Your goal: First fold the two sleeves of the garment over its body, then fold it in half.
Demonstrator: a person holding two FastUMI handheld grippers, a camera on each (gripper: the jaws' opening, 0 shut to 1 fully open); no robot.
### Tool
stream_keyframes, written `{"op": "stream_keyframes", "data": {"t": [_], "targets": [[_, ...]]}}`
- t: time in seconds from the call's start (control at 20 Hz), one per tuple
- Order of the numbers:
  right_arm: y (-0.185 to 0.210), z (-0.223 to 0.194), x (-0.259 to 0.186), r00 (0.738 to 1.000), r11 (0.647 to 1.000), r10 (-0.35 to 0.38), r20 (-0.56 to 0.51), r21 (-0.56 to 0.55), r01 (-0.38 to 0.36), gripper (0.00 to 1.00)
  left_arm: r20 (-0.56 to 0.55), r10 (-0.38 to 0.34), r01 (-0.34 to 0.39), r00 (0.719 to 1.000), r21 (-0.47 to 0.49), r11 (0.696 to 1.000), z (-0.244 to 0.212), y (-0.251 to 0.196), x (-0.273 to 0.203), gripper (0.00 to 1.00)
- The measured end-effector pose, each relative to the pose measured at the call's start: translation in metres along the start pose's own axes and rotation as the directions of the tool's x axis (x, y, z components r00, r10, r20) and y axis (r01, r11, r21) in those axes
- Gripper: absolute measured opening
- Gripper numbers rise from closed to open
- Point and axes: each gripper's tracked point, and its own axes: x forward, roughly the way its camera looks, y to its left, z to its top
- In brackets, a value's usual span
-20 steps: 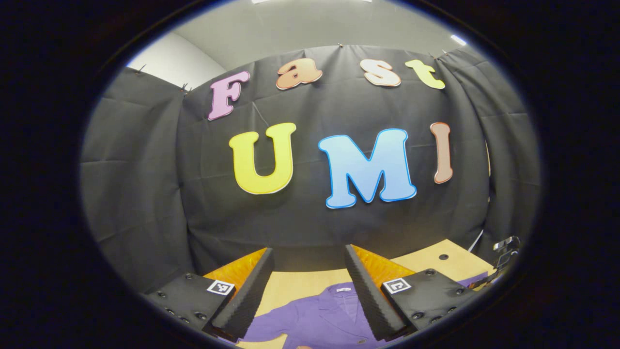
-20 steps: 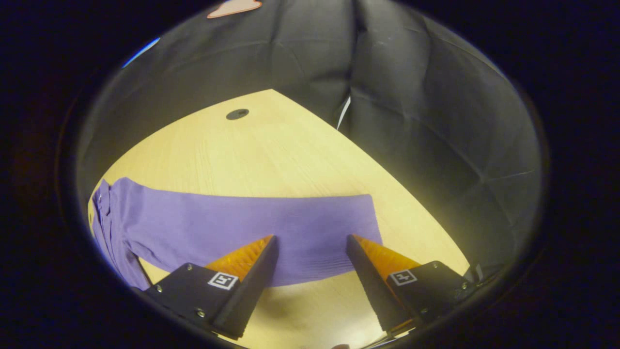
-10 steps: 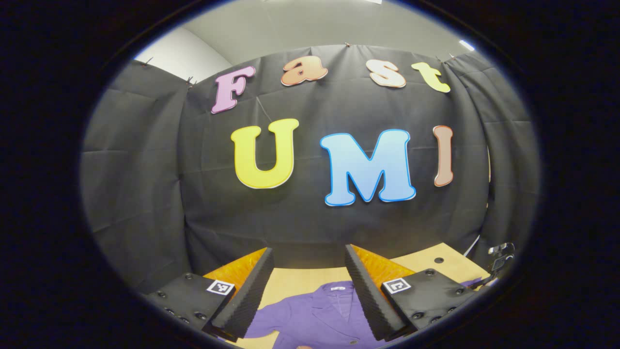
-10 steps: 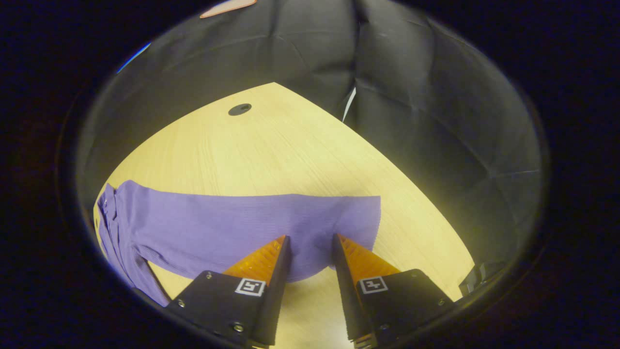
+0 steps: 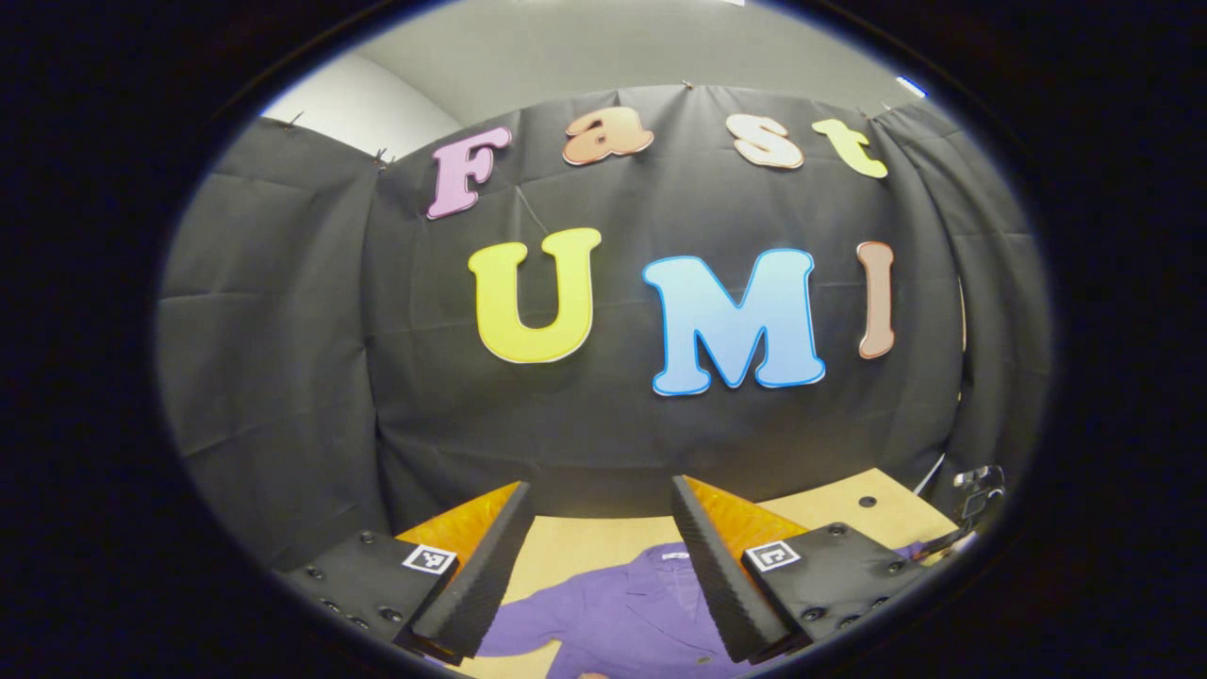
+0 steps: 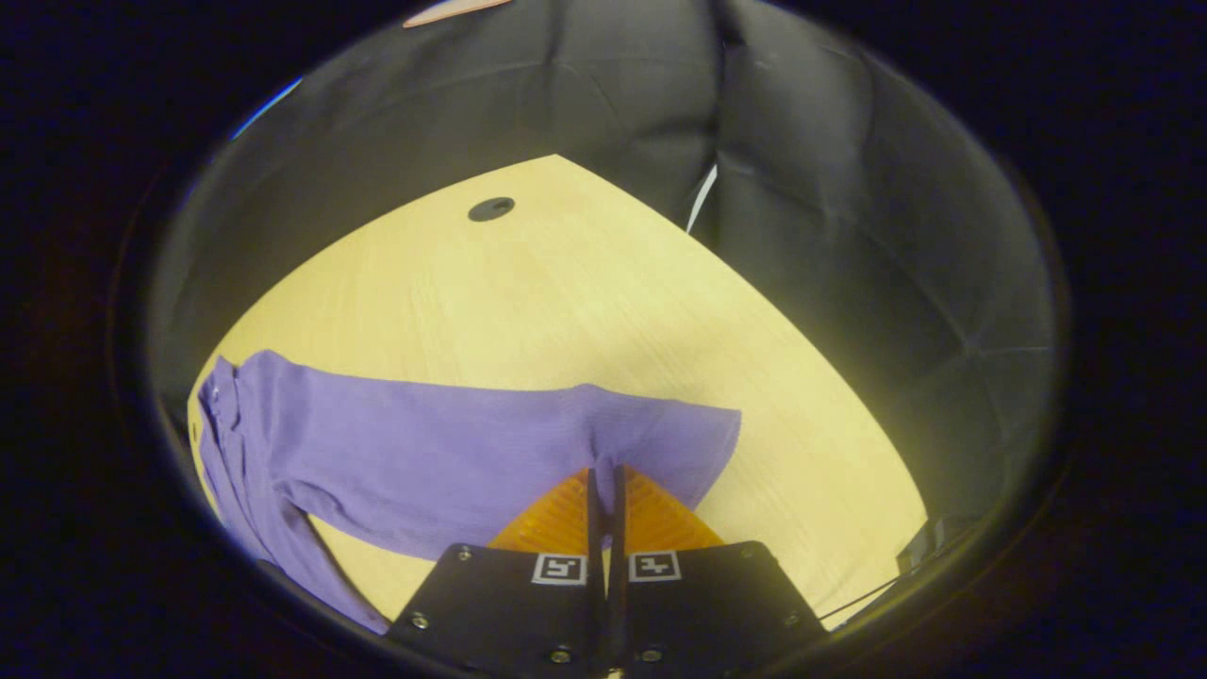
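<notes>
A purple shirt (image 6: pixel 405 453) of finely ribbed, matte cloth is spread on a pale wooden table (image 6: pixel 566 302) with a faint straight grain. One sleeve (image 6: pixel 566 438) is stretched out flat across the board in the right gripper view, its cuff end cut square. Near that end the cloth is drawn up into a small ridge where it is pinched between the two fingers of the right gripper (image 6: pixel 604 490), which are closed together on the sleeve's near edge. The fingers are wedge-shaped, orange and grooved on their outer faces, set in black blocks that carry small square markers.

In the left gripper view the left gripper (image 5: pixel 600 547) is held well above the table with its fingers spread wide and nothing between them; their inner pads are black and ridged. Between them the collar and button front of the shirt (image 5: pixel 641 613) are seen lying flat.

A small dark round hole (image 6: pixel 491 208) is set in the table near its far edge. The table is enclosed by a wall of creased black cloth (image 6: pixel 849 236), and a pale grey ceiling (image 5: pixel 603 47) is seen above it in the left gripper view. A thin white strip (image 6: pixel 702 196) is seen where two cloth panels meet.

The body of the shirt is cut off at the lower left edge of the right gripper view. A small dark object (image 5: pixel 981 486) at the right edge of the left gripper view cannot be made out.
</notes>
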Motion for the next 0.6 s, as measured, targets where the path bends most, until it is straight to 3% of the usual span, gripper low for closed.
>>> {"op": "stream_keyframes", "data": {"t": [0.3, 0.45, 0.6], "targets": [[0.056, 0.036, -0.037, 0.988, 0.992, 0.122, 0.098, -0.021, -0.121, 0.02, -0.004, 0.066, -0.066, 0.998, -0.021, 0.998, -0.015, 0.050, -0.017, 0.94], [0.108, 0.057, -0.068, 0.967, 0.980, 0.199, 0.161, -0.033, -0.196, 0.02, -0.010, 0.113, -0.113, 0.994, -0.013, 0.994, -0.024, 0.086, -0.028, 0.93], [0.177, 0.063, -0.102, 0.929, 0.949, 0.314, 0.194, -0.096, -0.300, 0.02, -0.018, 0.168, -0.168, 0.986, 0.005, 0.986, -0.036, 0.127, -0.041, 0.93]]}}
